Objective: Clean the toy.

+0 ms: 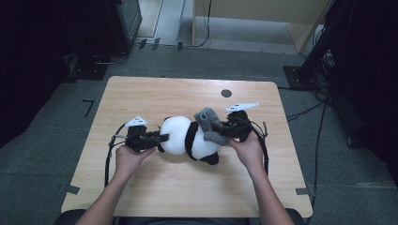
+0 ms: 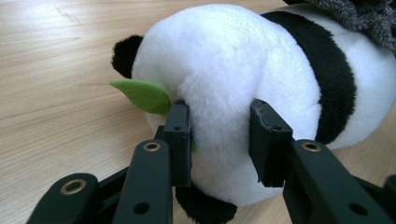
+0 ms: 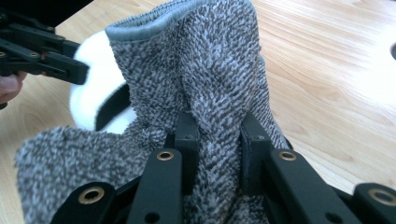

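Note:
A black-and-white plush panda [image 1: 187,137] lies on its side in the middle of the wooden table [image 1: 155,187]. My left gripper [image 1: 162,137] is shut on its white head end; in the left gripper view the pads [image 2: 180,140] pinch the plush [image 2: 224,88] beside a green felt leaf [image 2: 142,95]. A grey knitted garment [image 1: 210,125] is draped over the panda's right end. My right gripper [image 1: 224,130] is shut on a fold of this grey fabric [image 3: 210,88], which bunches between the pads [image 3: 187,140]. The panda's white body [image 3: 93,88] shows behind it.
A small dark round hole [image 1: 226,93] sits in the tabletop at the back right. Cables [image 1: 300,112] trail on the grey floor to the right, and dark equipment stands [image 1: 324,51] flank the table's far corners. Bare wood lies in front of the panda.

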